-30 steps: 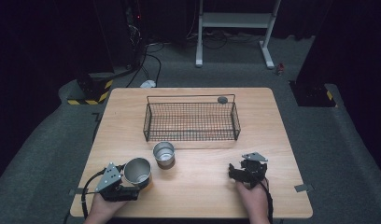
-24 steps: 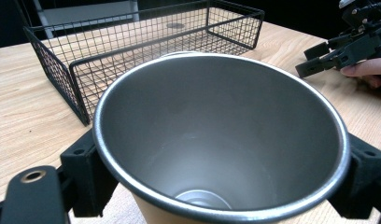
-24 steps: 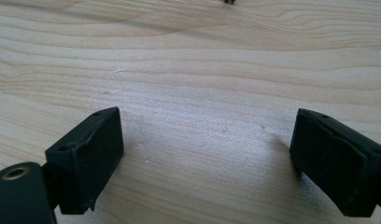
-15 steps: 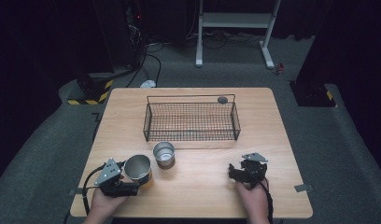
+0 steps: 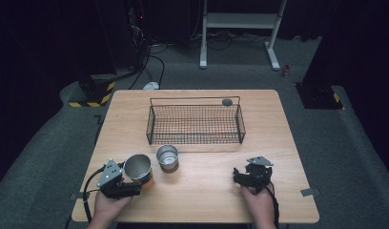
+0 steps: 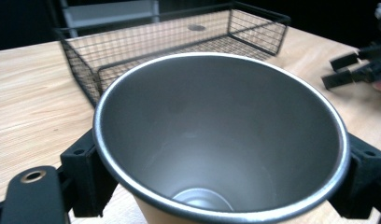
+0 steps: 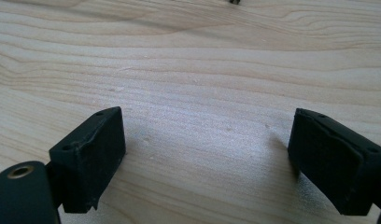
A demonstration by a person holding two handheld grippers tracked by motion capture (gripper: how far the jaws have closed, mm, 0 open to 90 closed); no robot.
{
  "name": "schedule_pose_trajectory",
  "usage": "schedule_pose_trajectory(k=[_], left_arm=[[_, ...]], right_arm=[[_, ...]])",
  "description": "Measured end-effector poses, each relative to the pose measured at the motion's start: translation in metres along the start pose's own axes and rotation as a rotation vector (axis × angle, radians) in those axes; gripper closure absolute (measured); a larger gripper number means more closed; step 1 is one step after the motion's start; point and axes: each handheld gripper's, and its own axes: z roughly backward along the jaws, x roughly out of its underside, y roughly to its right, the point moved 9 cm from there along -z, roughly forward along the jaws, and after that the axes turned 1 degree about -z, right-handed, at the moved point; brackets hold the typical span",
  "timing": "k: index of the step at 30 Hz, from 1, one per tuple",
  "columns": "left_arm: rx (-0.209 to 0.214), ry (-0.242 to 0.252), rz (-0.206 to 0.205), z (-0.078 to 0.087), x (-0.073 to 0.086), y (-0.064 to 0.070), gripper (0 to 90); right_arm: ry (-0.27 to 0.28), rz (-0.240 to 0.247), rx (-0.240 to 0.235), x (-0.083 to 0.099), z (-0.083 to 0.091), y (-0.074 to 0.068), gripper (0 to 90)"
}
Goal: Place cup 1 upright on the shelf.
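The left gripper [image 5: 130, 183] is clamping a metal cup [image 5: 138, 167] by its sides near the tabletop's [image 5: 278, 143] near left corner, probably for moving toward the wire basket [image 5: 195, 124]. The right gripper [image 5: 245, 176] is resting wide open and empty near the near right corner, likely waiting.

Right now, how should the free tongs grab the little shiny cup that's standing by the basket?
Pinch the small cup across its round side wall, coming from its right, where the open right tongs rest. It stands upright, mouth up. The wire basket sits close behind and the bigger cup to its left, so the right looks clearest.
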Motion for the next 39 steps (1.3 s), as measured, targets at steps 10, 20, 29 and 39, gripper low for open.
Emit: schedule_pose_trajectory(k=[10, 20, 29, 39], left_arm=[[-0.035, 0.023, 0.031, 0.003, -0.019, -0.004, 13.8], [-0.063, 0.053, 0.052, 0.006, -0.032, -0.014, 13.8], [-0.064, 0.067, 0.039, 0.002, -0.049, -0.016, 13.8], [-0.037, 0.071, 0.038, -0.007, -0.069, -0.018, 13.8]], right_arm=[[0.002, 0.009, -0.008, 0.0, 0.0, 0.0, 11.3], [0.0, 0.013, -0.007, 0.001, 0.001, 0.0, 11.5], [-0.001, 0.01, -0.009, 0.001, 0.001, -0.001, 11.5], [-0.001, 0.011, -0.013, 0.001, 0.001, -0.001, 11.5]])
